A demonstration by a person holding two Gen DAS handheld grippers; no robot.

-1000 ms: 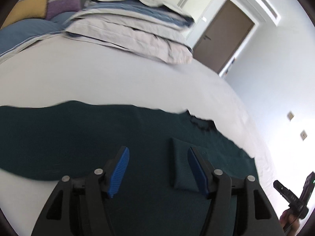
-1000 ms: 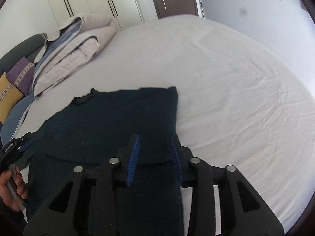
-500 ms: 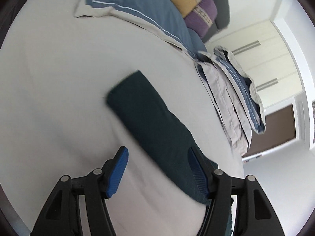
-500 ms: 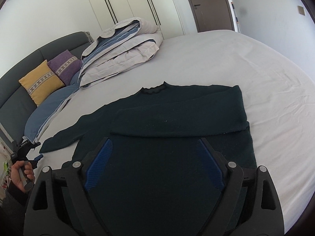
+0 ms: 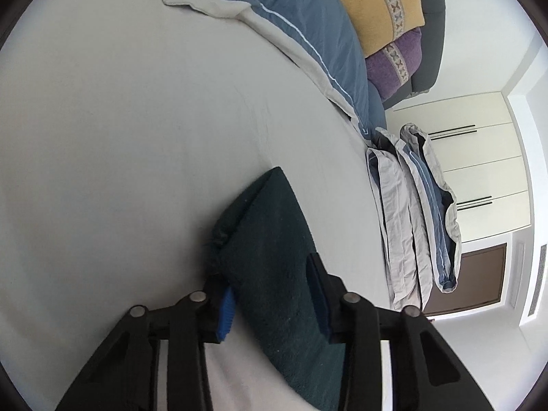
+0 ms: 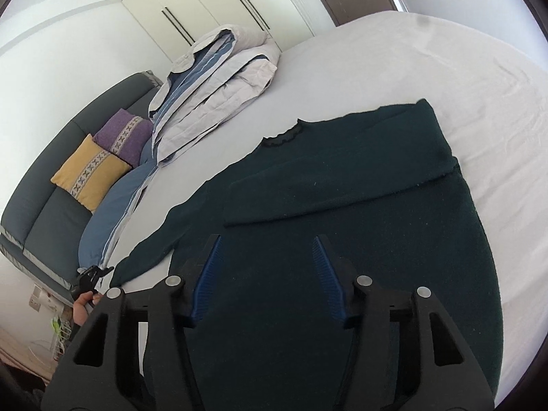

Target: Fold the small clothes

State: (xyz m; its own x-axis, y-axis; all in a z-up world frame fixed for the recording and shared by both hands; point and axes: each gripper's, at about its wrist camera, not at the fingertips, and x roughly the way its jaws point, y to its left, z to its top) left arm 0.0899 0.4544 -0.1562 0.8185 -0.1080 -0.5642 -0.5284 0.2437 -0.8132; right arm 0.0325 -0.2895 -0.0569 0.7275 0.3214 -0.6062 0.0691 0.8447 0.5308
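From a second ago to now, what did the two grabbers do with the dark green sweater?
The left gripper swung from the sweater's body out to its left sleeve; its jaws have just been closing and now pinch the bunched sleeve end. The right gripper let go of the right sleeve, now folded across the chest, and pulled back; its jaws opened wide, then partly closed, with nothing between them. The sweater's body stayed flat on the bed.

The left wrist camera sits low and close over the sweater's sleeve [image 5: 270,260] by the bed's [image 5: 120,137] left edge, rolled sideways, facing the pillows [image 5: 308,34]. The right one looks down the sweater [image 6: 342,205] from the near edge. Both show the folded duvet [image 6: 212,92].
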